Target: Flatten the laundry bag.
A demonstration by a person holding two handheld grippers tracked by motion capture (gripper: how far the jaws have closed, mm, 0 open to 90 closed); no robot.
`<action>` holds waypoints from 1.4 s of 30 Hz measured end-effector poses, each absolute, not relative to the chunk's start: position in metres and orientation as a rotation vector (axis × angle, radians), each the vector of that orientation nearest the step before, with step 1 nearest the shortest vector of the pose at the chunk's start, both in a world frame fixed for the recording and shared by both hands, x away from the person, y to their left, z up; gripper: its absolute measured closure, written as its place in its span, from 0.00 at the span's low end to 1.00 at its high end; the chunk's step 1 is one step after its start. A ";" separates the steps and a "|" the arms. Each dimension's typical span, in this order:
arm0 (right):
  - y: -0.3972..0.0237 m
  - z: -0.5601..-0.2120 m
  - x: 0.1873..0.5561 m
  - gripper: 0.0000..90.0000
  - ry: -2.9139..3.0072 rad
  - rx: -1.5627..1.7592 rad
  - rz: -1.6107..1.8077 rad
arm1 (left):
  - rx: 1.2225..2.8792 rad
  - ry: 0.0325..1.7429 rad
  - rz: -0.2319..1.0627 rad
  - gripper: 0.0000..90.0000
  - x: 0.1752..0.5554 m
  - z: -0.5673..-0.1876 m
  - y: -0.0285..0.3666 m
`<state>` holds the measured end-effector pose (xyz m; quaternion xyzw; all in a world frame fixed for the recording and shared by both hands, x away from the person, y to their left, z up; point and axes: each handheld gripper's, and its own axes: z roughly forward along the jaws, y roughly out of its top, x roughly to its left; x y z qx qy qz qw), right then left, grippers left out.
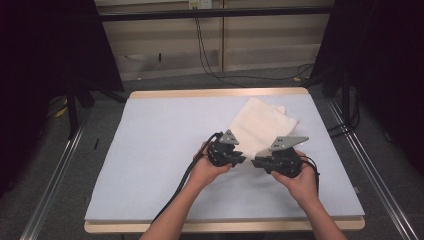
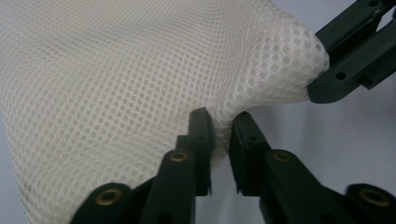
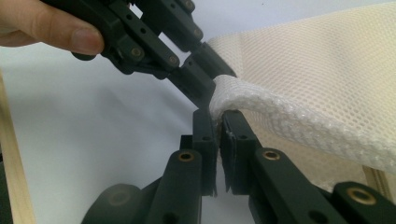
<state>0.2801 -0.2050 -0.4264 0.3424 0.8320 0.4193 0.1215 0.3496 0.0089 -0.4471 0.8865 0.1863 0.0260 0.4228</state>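
The white mesh cloth (image 1: 261, 126) lies right of the table's middle, spreading toward one o'clock, with its near corner lifted between both tools. The left gripper (image 2: 223, 122) has its jaws pinched on the cloth's edge; the right gripper (image 3: 218, 115) clamps the same rolled hem just beside it. In the high view the left gripper (image 1: 242, 160) and right gripper (image 1: 255, 162) meet tip to tip, the hands cupped beneath and the forearms entering from six o'clock. The pale table cover (image 1: 150, 150) spreads bare toward nine o'clock; the wooden table edge (image 1: 220, 92) runs at twelve.
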 end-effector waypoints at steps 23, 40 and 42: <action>-0.253 -0.455 0.282 0.95 2.300 1.184 1.022 | 1.963 0.826 -0.150 0.94 0.372 -0.438 0.051; -0.257 -0.461 0.281 0.96 2.289 1.193 1.011 | 1.923 0.915 -0.030 0.94 0.380 -0.427 0.082; -0.257 -0.461 0.281 0.96 2.288 1.199 1.007 | 1.923 0.931 -0.013 0.94 0.381 -0.426 0.085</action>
